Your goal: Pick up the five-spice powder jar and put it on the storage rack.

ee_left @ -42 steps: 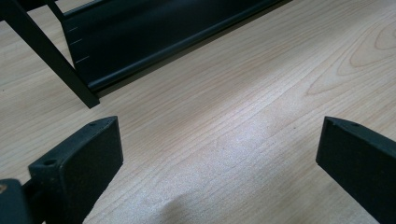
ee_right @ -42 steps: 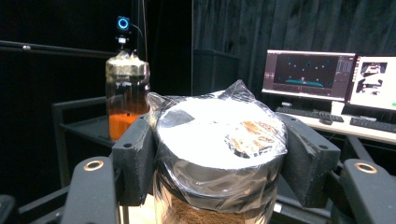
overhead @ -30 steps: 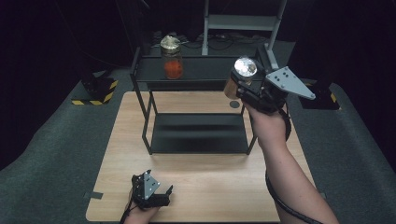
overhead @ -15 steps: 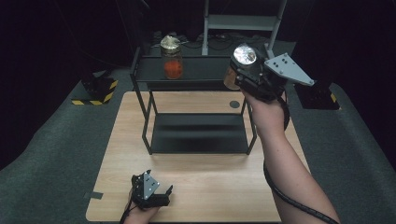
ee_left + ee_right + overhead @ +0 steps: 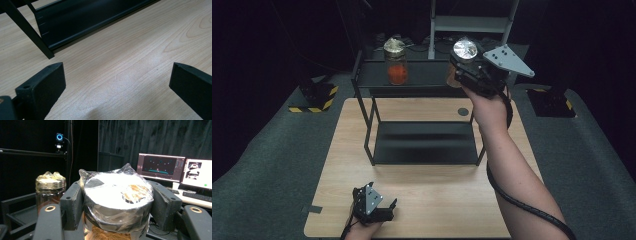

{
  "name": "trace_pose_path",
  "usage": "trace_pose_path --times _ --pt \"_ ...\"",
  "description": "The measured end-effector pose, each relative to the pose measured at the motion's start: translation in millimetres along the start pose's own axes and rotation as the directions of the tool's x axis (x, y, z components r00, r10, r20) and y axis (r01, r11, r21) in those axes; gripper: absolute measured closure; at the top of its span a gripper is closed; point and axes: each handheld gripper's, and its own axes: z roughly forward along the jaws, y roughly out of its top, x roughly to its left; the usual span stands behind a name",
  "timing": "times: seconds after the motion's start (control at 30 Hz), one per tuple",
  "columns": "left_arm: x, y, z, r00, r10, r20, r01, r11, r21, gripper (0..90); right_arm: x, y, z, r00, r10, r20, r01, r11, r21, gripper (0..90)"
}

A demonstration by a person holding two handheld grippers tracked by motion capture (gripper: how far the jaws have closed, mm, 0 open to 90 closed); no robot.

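My left gripper point(image 5: 379, 209) resting jaws apart on the wooden table point(image 5: 432, 202), orange-filled jar point(image 5: 396, 62) on the black shelf rack point(image 5: 412, 80), my right gripper point(image 5: 117, 207) clamped round the film-wrapped lid of the brown-filled jar point(image 5: 117, 197), held above the rack's right end.

A light wooden desk point(image 5: 422, 210) stands on dark grey carpeted floor point(image 5: 267, 165), with black curtains point(image 5: 150, 137) closing off the dim room. Beyond its far edge stands a pale metal shelf unit point(image 5: 472, 22). Two lit computer monitors point(image 5: 161, 167) glow on a side table, and yellow-black striped stand feet point(image 5: 312, 95) rest off the left edge.
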Motion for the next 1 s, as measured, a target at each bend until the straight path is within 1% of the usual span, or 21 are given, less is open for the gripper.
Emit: trace_pose_path --times 0.17,0.27,0.4,0.73,0.87,0.97,1.0 --pt "1.2 0.0 0.0 1.0 -0.007 0.002 0.007 1.0 0.001 0.7 1.6 0.0 9.8 0.9999 -0.01 0.005 0.01 1.0 0.004 34.3" --pt "1.3 0.0 0.0 0.9999 -0.013 0.001 0.013 0.9999 0.001 0.7 1.2 -1.1 14.4 0.9999 -0.002 0.01 0.002 1.0 0.004 34.3" --pt "0.7 -0.9 -0.4 1.0 -0.007 0.001 0.007 1.0 -0.004 0.7 0.7 -3.7 20.7 0.9999 0.0 0.014 0.0 1.0 0.014 34.3" --pt "0.2 -0.4 -0.2 1.0 -0.003 -0.001 0.003 1.0 -0.001 0.8 -0.9 -5.6 31.0 0.9999 0.006 0.016 -0.006 1.0 0.023 34.3" --pt "1.4 -0.6 -0.4 1.0 -0.009 0.002 0.009 1.0 -0.002 0.8 -1.7 -4.8 35.6 0.9999 -0.001 0.014 0.001 0.999 0.032 34.3" --pt "1.7 -1.7 -0.8 0.9999 -0.016 0.0 0.016 0.9998 -0.008 0.8 -2.5 -5.1 38.7 0.9998 0.003 0.02 -0.004 0.999 0.038 34.2" --pt "1.6 -1.9 -0.9 0.9999 -0.016 -0.001 0.016 0.9998 -0.009 0.8 -3.0 -5.4 39.7 0.9997 0.011 0.022 -0.012 0.999 0.039 34.3"
